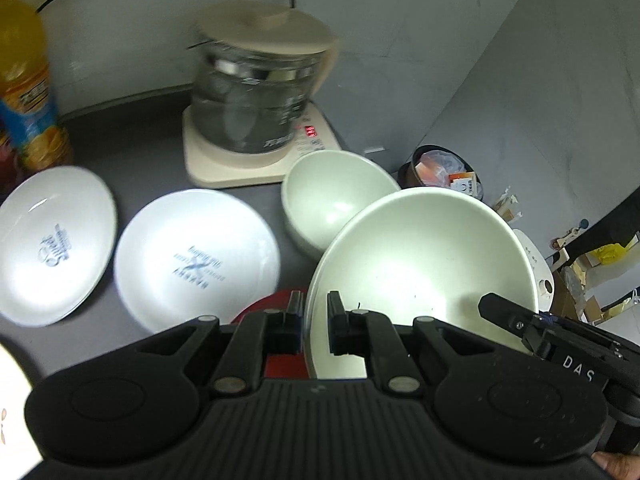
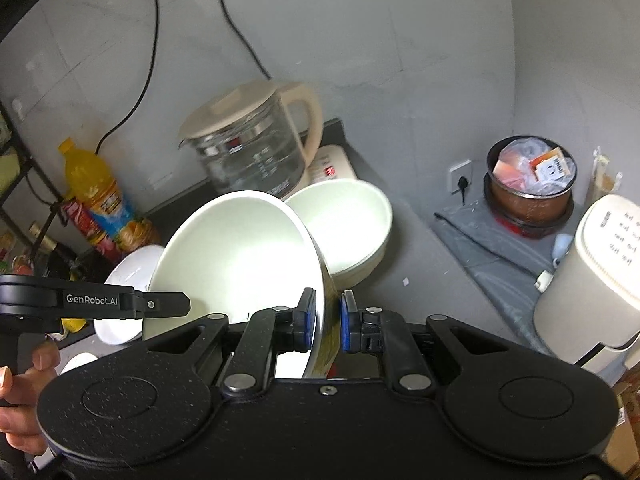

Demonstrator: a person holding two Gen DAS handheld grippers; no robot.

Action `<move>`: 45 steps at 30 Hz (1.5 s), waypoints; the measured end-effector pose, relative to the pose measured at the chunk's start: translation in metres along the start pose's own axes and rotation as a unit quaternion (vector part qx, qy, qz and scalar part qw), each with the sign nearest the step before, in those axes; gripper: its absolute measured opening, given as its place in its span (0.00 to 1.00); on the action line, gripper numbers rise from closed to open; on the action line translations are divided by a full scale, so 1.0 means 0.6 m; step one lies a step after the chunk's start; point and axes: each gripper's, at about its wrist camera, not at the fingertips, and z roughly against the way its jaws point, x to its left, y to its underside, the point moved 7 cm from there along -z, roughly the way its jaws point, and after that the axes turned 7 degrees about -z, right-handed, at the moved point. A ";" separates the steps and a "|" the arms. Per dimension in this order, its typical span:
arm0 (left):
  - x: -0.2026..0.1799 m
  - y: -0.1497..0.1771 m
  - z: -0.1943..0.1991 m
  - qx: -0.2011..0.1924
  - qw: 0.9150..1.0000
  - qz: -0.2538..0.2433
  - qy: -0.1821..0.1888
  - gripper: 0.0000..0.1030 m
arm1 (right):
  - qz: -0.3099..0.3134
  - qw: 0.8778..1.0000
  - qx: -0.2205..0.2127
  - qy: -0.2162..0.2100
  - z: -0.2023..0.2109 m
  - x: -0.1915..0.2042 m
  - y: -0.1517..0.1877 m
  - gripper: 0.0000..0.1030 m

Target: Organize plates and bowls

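Note:
Both grippers hold one large pale green bowl (image 1: 424, 256) by opposite sides of its rim, tilted and lifted over the dark counter. My left gripper (image 1: 314, 316) is shut on its left rim. My right gripper (image 2: 325, 312) straddles the right rim of the same bowl (image 2: 236, 256), its fingers close around it. A second pale green bowl (image 1: 332, 196) stands behind it, also in the right wrist view (image 2: 348, 224). Two white printed plates lie to the left, one near (image 1: 196, 256) and one farther left (image 1: 52, 240).
A glass kettle (image 1: 260, 92) on a cream base stands at the back. An orange juice bottle (image 1: 28, 80) stands at the far left. A red object (image 1: 276, 308) lies under the held bowl. Off the counter's right are a lined bin (image 2: 528, 184) and a cream appliance (image 2: 592, 276).

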 end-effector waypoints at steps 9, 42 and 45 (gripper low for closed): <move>0.055 0.035 0.005 0.015 1.000 0.023 -0.004 0.10 | 0.007 1.000 0.030 0.007 -0.020 0.026 0.039 0.13; 0.085 0.079 -0.077 0.118 0.993 0.031 0.002 0.15 | 0.002 0.993 0.110 0.035 -0.107 0.005 0.098 0.12; 0.085 0.076 -0.075 0.122 0.992 0.036 0.002 0.17 | 0.008 0.993 0.113 0.034 -0.111 0.006 0.099 0.11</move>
